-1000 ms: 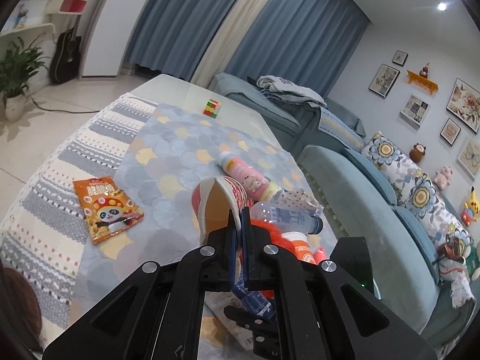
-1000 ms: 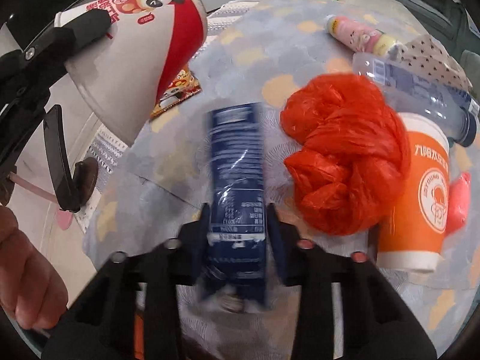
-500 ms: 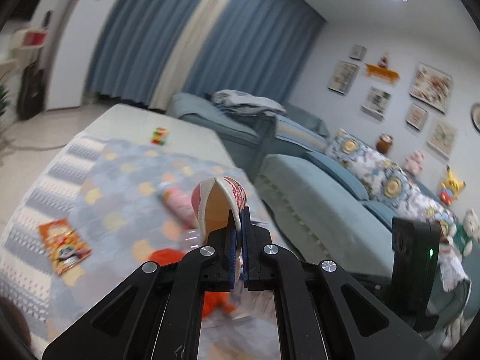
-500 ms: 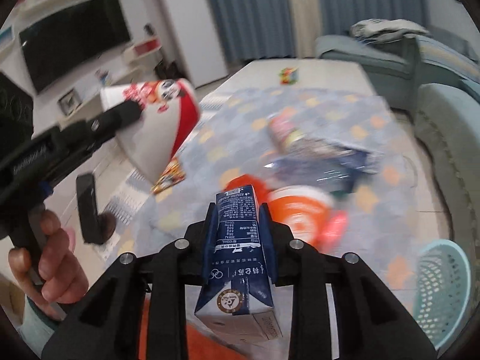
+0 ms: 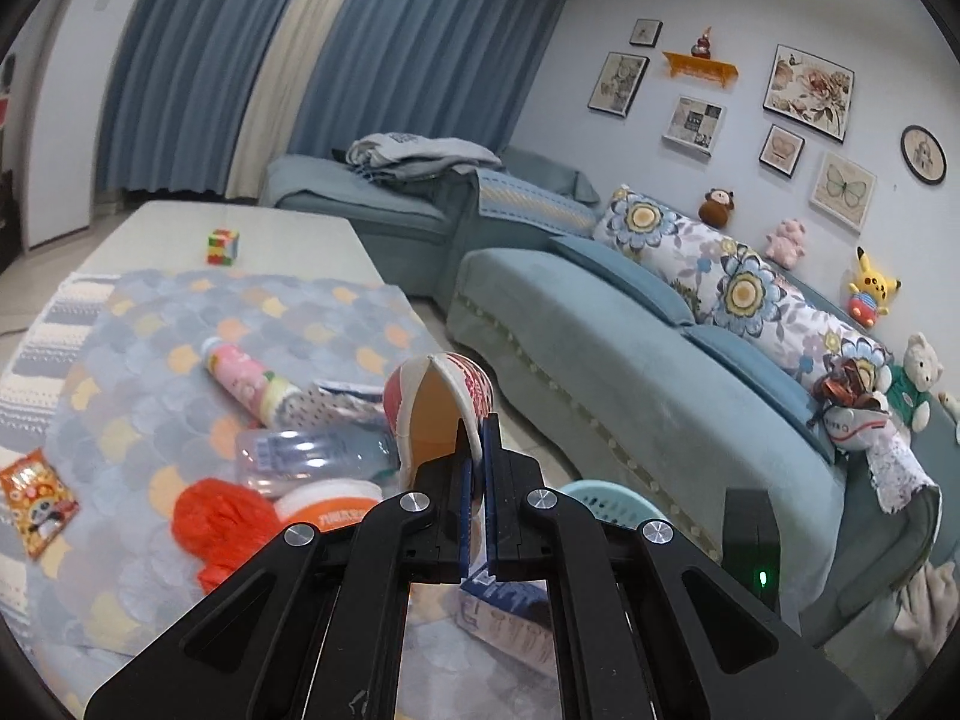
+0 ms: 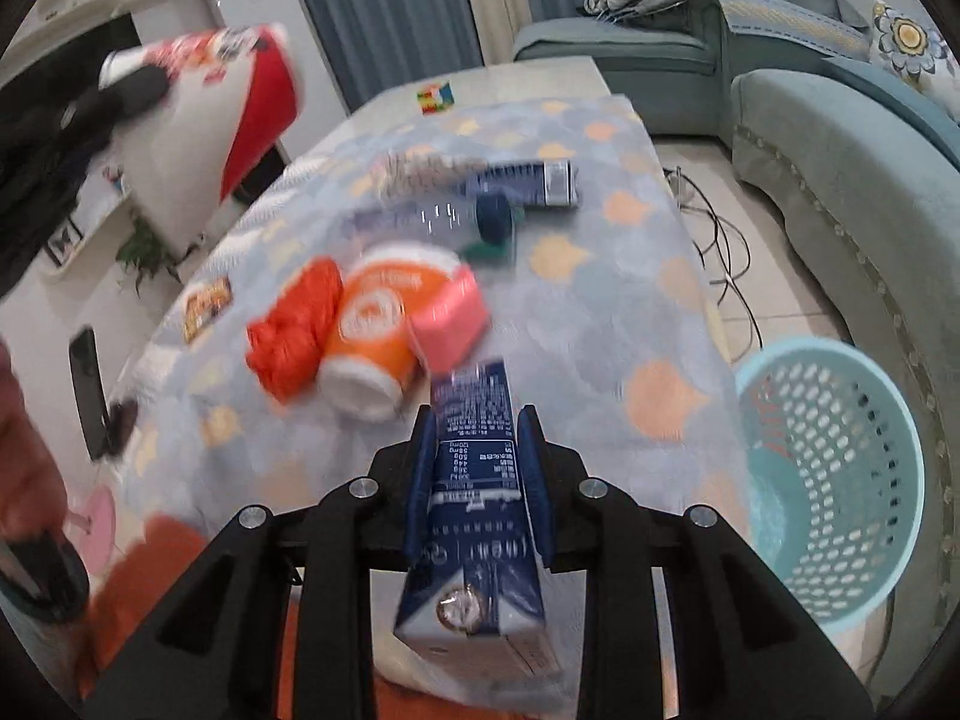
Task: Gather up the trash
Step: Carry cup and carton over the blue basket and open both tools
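My left gripper (image 5: pixel 477 429) is shut on the rim of a red and white paper cup (image 5: pixel 441 408), held sideways in the air. In the right wrist view that cup (image 6: pixel 240 102) shows blurred at the upper left. My right gripper (image 6: pixel 477 420) is shut on a dark blue drink carton (image 6: pixel 474 468), lifted off the table with its top end towards the camera. A light blue perforated basket (image 6: pixel 840 480) stands on the floor to the right of the carton, between table and sofa. Its rim (image 5: pixel 606 495) peeks out behind my left fingers.
On the patterned tablecloth (image 6: pixel 600 312) lie an orange plastic bag (image 6: pixel 294 324), an orange cup (image 6: pixel 378 330), a pink packet (image 6: pixel 450 324), a clear bottle (image 5: pixel 312 456), a pink bottle (image 5: pixel 240 372) and a snack packet (image 5: pixel 36 501). A blue sofa (image 5: pixel 630 372) runs along the right. Cables (image 6: pixel 726 240) trail on the floor.
Both grippers have swung right, towards the sofa side, each still holding its item. The carton has come up off the table, and the basket has come into view.
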